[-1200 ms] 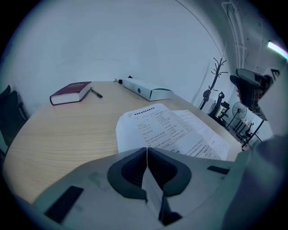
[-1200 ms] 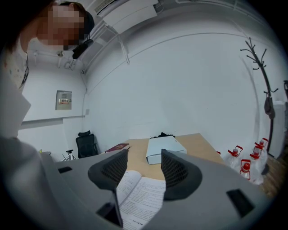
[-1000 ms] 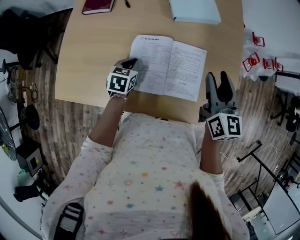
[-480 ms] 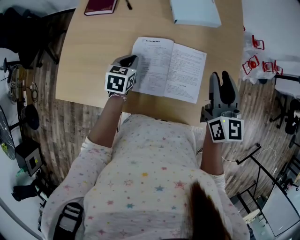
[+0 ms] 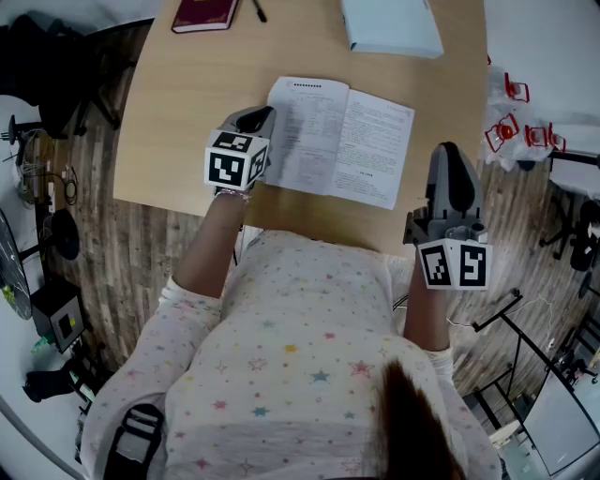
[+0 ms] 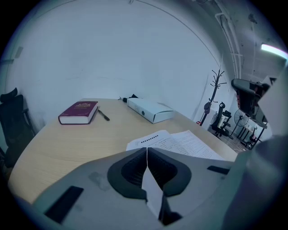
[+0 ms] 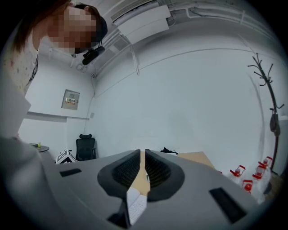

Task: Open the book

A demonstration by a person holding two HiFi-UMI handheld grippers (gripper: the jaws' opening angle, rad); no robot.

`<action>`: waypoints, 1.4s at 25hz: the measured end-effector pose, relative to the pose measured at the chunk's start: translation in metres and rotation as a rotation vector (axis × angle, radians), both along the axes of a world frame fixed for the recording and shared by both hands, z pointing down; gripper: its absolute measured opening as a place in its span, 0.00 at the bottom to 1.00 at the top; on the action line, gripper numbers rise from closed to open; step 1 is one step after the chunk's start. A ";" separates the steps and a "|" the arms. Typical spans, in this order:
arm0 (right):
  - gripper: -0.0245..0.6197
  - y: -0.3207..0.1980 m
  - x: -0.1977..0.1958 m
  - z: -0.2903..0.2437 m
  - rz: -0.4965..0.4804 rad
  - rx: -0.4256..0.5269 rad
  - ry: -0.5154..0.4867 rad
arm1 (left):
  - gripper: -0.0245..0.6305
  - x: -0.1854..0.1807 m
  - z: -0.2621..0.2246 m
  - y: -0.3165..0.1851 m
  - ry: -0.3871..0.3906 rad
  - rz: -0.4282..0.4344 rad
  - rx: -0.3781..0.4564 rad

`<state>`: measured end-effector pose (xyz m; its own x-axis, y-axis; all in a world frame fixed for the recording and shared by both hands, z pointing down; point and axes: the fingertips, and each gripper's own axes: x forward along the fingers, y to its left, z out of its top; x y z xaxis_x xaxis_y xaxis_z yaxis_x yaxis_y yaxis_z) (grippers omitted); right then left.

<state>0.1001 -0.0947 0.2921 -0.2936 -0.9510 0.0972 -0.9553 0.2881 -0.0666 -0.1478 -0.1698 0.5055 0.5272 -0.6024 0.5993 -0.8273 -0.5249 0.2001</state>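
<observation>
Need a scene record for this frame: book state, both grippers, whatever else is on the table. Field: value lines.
book: white printed paperback book, lying open and flat
surface: light wooden table
left gripper: jaws together, nothing between them, held over the book's left edge
right gripper: jaws close together, nothing between them, to the right of the book and clear of it
far edge: closed maroon hardcover book, black pen beside it, pale blue flat box
task status: book already open

The right gripper (image 5: 451,161) has been lifted slightly, and its jaws, earlier apart, appear to have been brought together. The left gripper (image 5: 257,118) has been raised marginally.
</observation>
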 end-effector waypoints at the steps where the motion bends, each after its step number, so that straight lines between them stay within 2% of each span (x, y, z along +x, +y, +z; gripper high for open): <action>1: 0.08 0.000 0.000 -0.002 0.002 0.005 0.002 | 0.06 0.000 -0.005 -0.001 0.006 0.000 0.011; 22: 0.06 -0.002 -0.003 0.001 0.002 0.012 0.003 | 0.06 0.002 -0.091 -0.010 0.114 -0.016 0.196; 35: 0.05 -0.002 0.000 -0.006 0.001 0.032 0.003 | 0.06 0.004 -0.137 -0.004 0.166 -0.017 0.365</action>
